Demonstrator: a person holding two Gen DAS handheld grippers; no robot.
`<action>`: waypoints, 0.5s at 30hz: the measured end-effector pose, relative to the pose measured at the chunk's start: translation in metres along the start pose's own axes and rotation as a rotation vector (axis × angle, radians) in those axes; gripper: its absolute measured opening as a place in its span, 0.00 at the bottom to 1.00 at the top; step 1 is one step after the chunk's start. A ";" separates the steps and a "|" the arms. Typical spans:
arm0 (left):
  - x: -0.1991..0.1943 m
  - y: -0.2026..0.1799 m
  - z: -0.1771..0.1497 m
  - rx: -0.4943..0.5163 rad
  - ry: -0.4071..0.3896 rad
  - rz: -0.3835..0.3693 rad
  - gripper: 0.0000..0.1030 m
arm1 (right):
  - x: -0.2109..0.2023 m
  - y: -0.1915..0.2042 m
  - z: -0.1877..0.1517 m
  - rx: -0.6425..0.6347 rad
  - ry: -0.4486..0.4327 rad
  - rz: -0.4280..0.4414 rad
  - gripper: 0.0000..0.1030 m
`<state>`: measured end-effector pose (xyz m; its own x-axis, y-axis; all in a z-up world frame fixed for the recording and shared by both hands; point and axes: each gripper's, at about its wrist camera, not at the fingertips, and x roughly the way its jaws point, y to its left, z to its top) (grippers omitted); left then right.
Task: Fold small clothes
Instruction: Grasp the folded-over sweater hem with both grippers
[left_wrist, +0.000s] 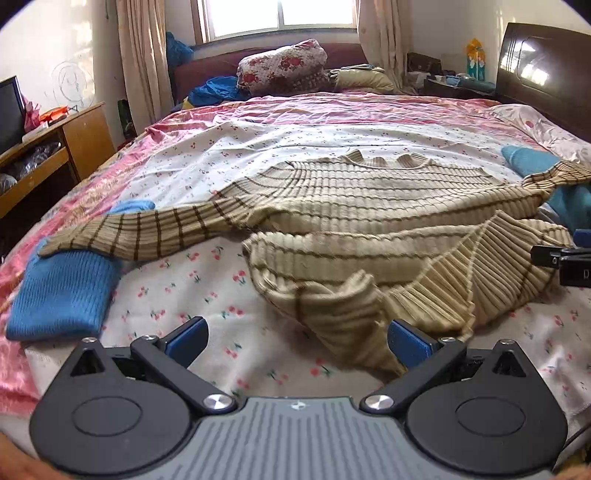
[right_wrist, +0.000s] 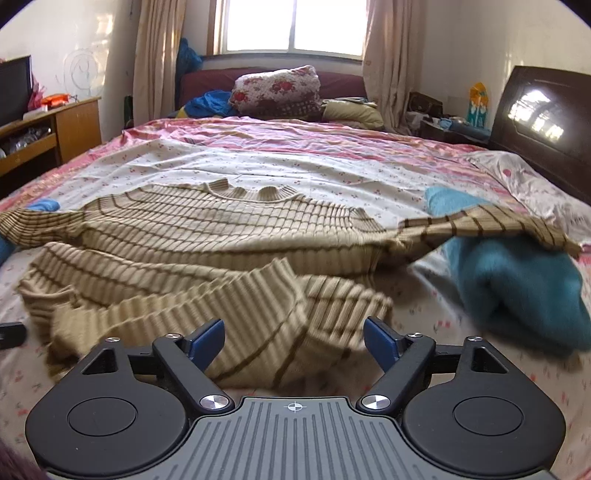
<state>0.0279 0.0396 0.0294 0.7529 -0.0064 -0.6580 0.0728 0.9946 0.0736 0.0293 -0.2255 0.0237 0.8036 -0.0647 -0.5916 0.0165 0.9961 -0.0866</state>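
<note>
A beige ribbed sweater with dark stripes (left_wrist: 351, 195) lies on the bed, collar away from me, sleeves spread to both sides, its hem bunched up toward me. My left gripper (left_wrist: 297, 341) is open, its blue pads either side of the hem's left corner. The sweater also shows in the right wrist view (right_wrist: 221, 225). My right gripper (right_wrist: 293, 341) is open over the hem's bunched right part. The right gripper's black tip shows at the right edge of the left wrist view (left_wrist: 561, 262).
A folded blue knit (left_wrist: 62, 291) lies under the left sleeve. A teal garment (right_wrist: 517, 280) lies under the right sleeve. The bed has a white floral sheet (left_wrist: 192, 291) over pink bedding. A wooden desk (left_wrist: 48, 147) stands left, a dark headboard (right_wrist: 546, 122) right, pillows (right_wrist: 277, 88) at the far end.
</note>
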 end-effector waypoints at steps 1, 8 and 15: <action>0.001 0.001 0.002 0.010 -0.006 -0.003 1.00 | 0.005 -0.001 0.002 -0.007 0.006 0.004 0.77; 0.014 0.005 0.013 0.102 -0.022 -0.070 0.97 | 0.034 0.002 0.014 -0.067 0.070 0.098 0.55; 0.026 0.013 0.018 0.142 0.047 -0.188 0.66 | 0.052 0.001 0.014 -0.110 0.149 0.172 0.29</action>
<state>0.0599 0.0501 0.0272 0.6863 -0.1817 -0.7043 0.3021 0.9520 0.0487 0.0789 -0.2275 0.0041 0.6921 0.0894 -0.7162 -0.1847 0.9812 -0.0560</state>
